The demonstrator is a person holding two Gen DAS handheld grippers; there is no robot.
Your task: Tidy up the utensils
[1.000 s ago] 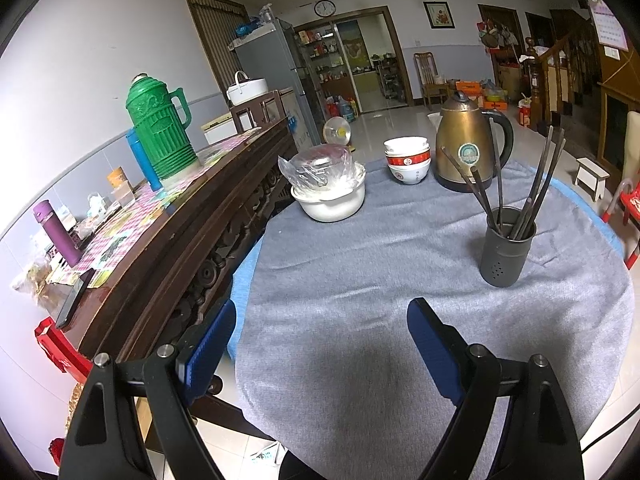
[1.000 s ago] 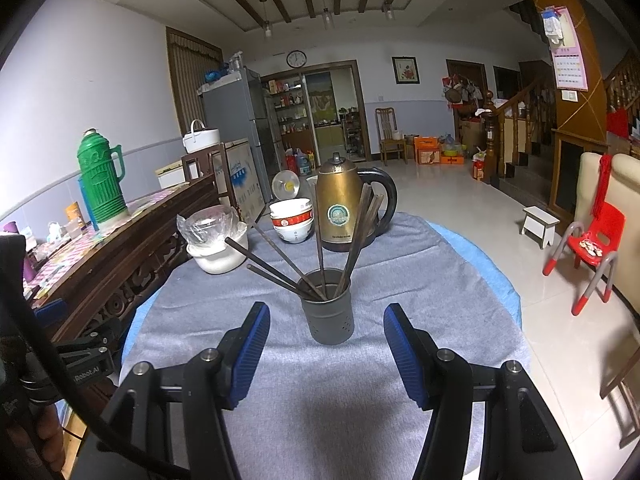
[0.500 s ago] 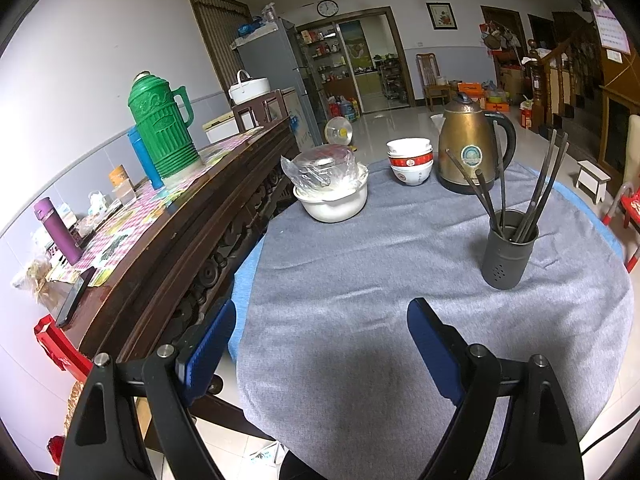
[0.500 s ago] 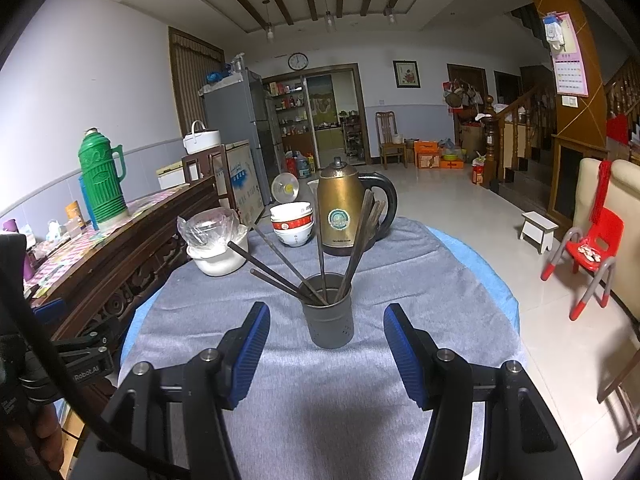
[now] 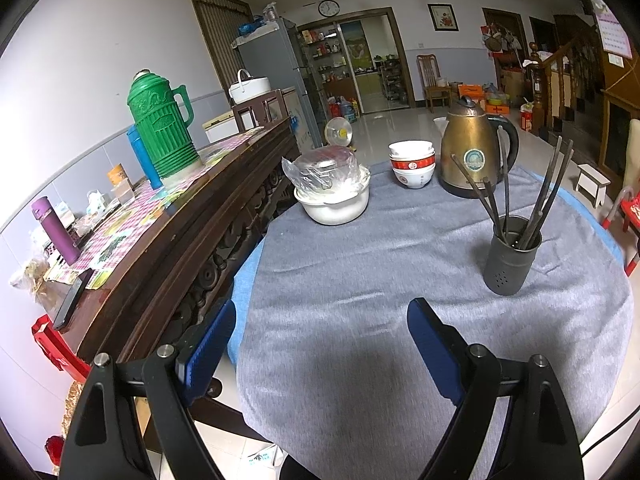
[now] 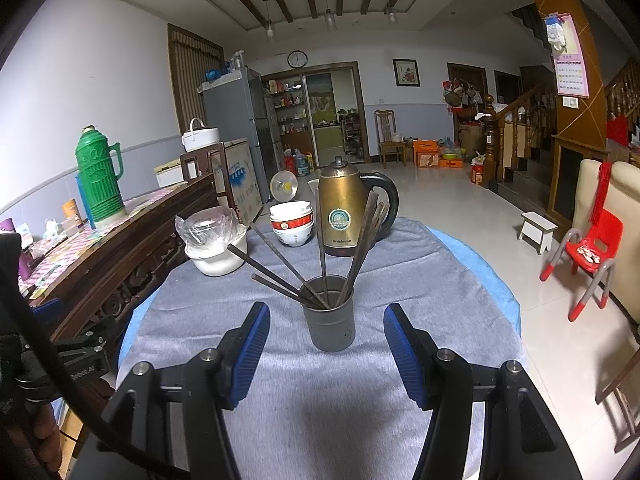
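Chopstick (image 6: 362, 248) lower ends hidden inside the dark holder (image 6: 330, 326).

Round table under a grey cloth (image 6: 360, 400). Dark perforated cylindrical utensil holder (image 6: 329, 325) stands upright near the front, dark chopsticks (image 6: 362, 246) leaning in it. Behind it, a brass-coloured electric kettle (image 6: 343, 210); to the kettle's left, stacked white-and-red bowls (image 6: 291, 222); farther left, a white plastic-covered pot (image 6: 214, 248). Dark wooden sideboard (image 5: 168, 240) flanks the table's left, carrying a green ribbed thermos jug (image 5: 162, 130).

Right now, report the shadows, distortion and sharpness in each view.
Left wrist view: sharp, fisheye-bent walls, black corners, dark shadow on the grey cloth between the tool's fingers. Right wrist view: equally sharp and bowed, similar shadow ahead of the holder.
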